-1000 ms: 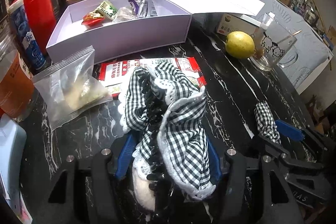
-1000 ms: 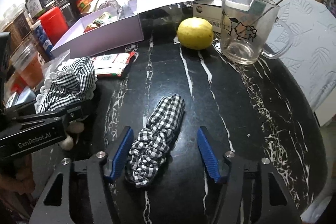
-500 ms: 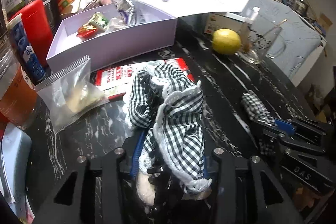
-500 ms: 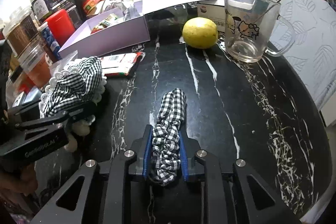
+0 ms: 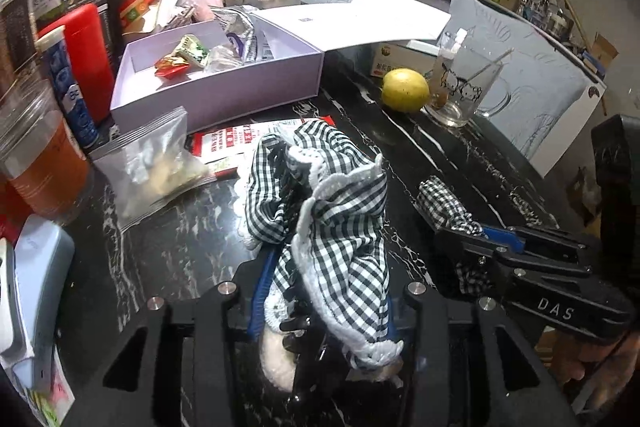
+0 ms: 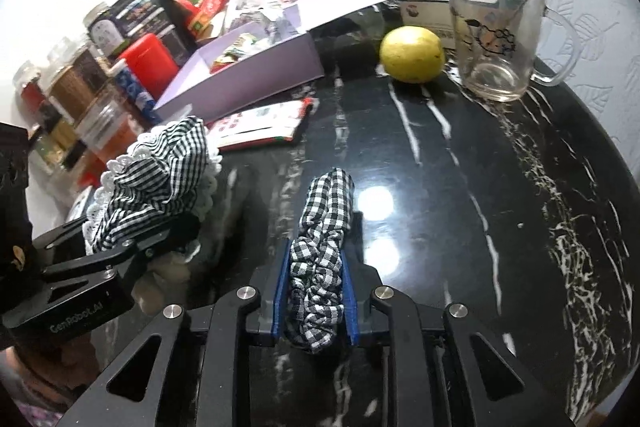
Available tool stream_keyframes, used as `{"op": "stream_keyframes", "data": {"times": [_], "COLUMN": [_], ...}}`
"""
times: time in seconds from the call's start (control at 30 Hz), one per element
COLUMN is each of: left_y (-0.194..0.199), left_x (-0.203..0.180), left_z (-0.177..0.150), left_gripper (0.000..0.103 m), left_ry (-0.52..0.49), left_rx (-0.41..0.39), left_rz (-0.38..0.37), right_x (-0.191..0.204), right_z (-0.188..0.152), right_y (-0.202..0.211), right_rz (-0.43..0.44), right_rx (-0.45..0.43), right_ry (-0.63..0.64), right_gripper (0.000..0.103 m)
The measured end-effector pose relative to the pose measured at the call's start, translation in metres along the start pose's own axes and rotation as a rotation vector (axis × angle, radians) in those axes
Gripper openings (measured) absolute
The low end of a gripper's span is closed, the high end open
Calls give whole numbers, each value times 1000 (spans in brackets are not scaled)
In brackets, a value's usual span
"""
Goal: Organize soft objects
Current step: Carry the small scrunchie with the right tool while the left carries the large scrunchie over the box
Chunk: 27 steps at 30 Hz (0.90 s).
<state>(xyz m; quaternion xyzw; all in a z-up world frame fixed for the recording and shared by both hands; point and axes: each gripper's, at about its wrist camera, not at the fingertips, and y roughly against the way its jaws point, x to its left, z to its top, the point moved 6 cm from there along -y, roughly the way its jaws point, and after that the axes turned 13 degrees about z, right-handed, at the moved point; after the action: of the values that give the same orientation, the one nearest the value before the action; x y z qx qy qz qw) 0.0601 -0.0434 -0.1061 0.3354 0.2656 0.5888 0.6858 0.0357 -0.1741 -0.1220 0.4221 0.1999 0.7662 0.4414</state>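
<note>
My left gripper [image 5: 320, 291] is shut on a large black-and-white gingham hair clip bow with white lace trim [image 5: 332, 219], held above the black marble table. It also shows in the right wrist view [image 6: 160, 171], at the left. My right gripper [image 6: 314, 291] is shut on a small gingham scrunchie [image 6: 324, 227], lifted a little off the table. In the left wrist view the scrunchie [image 5: 444, 203] sticks out of the right gripper [image 5: 496, 239] at the right.
An open lilac box [image 5: 224, 83] with snack packets stands behind. A red packet [image 5: 240, 143], a clear zip bag [image 5: 156, 167], a lemon [image 6: 412, 55] and a glass mug [image 6: 496, 35] lie on the table. Jars and bottles [image 6: 80, 87] crowd the left.
My right gripper closed on the scrunchie and raised it slightly. My left gripper lifted and pulled back with the bow.
</note>
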Motion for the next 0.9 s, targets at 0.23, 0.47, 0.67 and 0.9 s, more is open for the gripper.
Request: {"op": "stream_keyframes", "data": {"times": [0.23, 0.47, 0.67, 0.9], "left_y": [22, 38, 51, 64], "left_x": [16, 24, 25, 34], "left_z": [6, 25, 52, 91], "left_gripper": [42, 42, 42, 42], "left_ry": [39, 75, 77, 82], "left_rx": [-42, -106, -163, -239], "left_rz": [11, 9, 0, 2], "right_x": [27, 45, 63, 82], "right_z": [3, 28, 52, 85], "right_y": [3, 12, 20, 25], "right_rz": [79, 103, 111, 138], "right_rx": [4, -6, -43, -92], "right_ry": [53, 147, 223, 283], "right_gripper": [23, 23, 23, 23]}}
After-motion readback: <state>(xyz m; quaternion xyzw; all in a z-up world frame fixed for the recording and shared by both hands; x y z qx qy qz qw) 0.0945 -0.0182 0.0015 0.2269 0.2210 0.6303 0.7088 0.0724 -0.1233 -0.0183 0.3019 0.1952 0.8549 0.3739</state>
